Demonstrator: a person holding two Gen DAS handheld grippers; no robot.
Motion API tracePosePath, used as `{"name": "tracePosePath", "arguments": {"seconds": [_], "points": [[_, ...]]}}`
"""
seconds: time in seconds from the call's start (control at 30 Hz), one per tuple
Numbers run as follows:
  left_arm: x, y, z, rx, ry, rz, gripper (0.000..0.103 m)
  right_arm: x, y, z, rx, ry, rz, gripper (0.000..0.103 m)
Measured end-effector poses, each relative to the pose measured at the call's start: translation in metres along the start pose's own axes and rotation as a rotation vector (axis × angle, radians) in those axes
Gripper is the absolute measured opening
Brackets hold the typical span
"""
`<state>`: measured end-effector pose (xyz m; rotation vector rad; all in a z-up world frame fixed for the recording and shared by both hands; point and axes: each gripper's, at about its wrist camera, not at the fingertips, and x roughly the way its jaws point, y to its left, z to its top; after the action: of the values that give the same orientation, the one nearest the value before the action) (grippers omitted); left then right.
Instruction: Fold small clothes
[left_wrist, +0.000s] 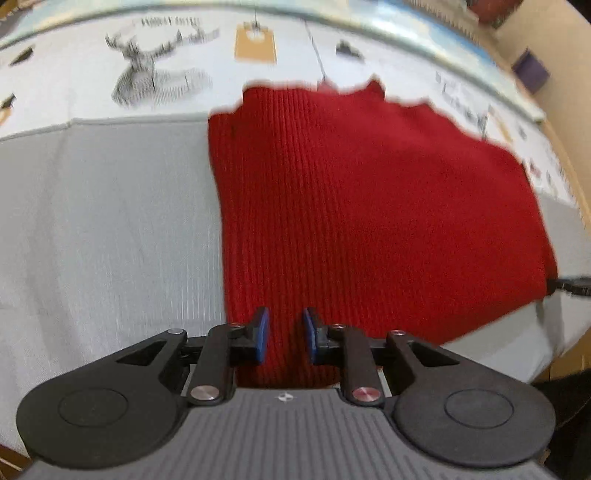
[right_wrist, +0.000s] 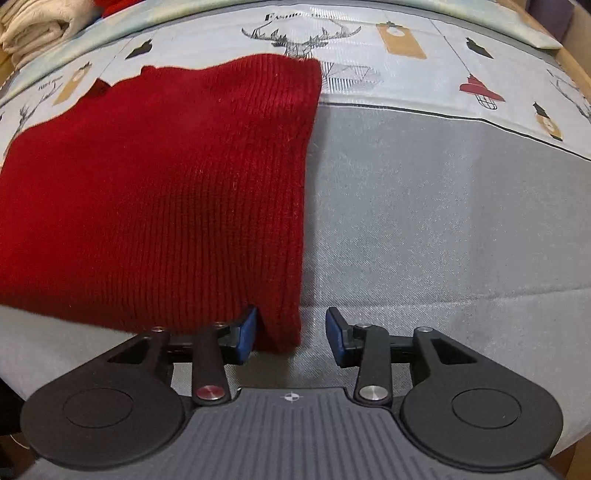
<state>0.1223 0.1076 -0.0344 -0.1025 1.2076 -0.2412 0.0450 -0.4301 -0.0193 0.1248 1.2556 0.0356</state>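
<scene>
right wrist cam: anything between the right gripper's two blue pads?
Yes. In the right wrist view the near corner of the red ribbed knit garment sits between the right gripper pads, against the left pad; the rest is bare grey cloth.

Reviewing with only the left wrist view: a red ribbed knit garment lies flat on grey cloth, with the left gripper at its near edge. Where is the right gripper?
Observer: The right gripper is at the near right corner of the red ribbed knit garment, pointing down at the grey cloth.
Operator: Is it clamped on that corner?
Observer: No. Its jaws stand open. The corner lies between them, with bare grey cloth showing next to the right-hand pad.
Operator: Anything else I'm missing?
Observer: A stack of folded cream fabric sits at the far left of the right wrist view, beyond the garment.
</scene>
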Motion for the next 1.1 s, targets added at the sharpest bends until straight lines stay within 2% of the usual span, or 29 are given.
{"name": "tracePosePath", "arguments": {"seconds": [0.07, 0.13, 0.27, 0.3, 0.37, 0.53, 0.63, 0.73, 0.97, 1.03, 1.1], "points": [[-0.006, 0.002, 0.003, -0.022, -0.051, -0.012, 0.024, -0.008, 0.004, 0.001, -0.007, -0.038, 0.019, 0.041], [-0.008, 0.004, 0.005, -0.044, -0.059, -0.011, 0.024, -0.011, 0.004, 0.0, -0.004, -0.06, 0.033, 0.041], [0.014, 0.0, -0.001, 0.005, 0.07, 0.089, 0.024, -0.002, 0.003, 0.0, -0.007, -0.001, -0.003, 0.042], [0.015, -0.003, -0.001, 0.028, 0.069, 0.127, 0.028, -0.003, 0.002, 0.0, -0.005, -0.005, -0.001, 0.042], [0.007, -0.008, 0.001, 0.057, 0.011, 0.147, 0.029, -0.008, 0.002, 0.0, 0.002, -0.034, 0.006, 0.042], [-0.01, -0.013, 0.005, 0.053, -0.104, 0.128, 0.031, -0.021, 0.001, 0.005, 0.027, -0.122, 0.021, 0.043], [-0.01, -0.015, 0.01, 0.043, -0.124, 0.104, 0.031, -0.028, -0.002, 0.009, 0.056, -0.175, 0.033, 0.043], [-0.01, -0.019, 0.013, 0.05, -0.133, 0.092, 0.031, -0.027, -0.004, 0.014, 0.076, -0.192, 0.038, 0.043], [-0.01, -0.033, 0.02, 0.09, -0.17, 0.02, 0.031, -0.021, 0.007, 0.018, 0.04, -0.171, 0.039, 0.044], [-0.008, -0.041, 0.018, 0.121, -0.164, -0.009, 0.031, -0.014, 0.013, 0.018, 0.022, -0.136, 0.028, 0.053], [-0.002, -0.051, 0.016, 0.172, -0.139, -0.018, 0.031, -0.001, 0.019, 0.016, -0.017, -0.059, -0.016, 0.055]]}}
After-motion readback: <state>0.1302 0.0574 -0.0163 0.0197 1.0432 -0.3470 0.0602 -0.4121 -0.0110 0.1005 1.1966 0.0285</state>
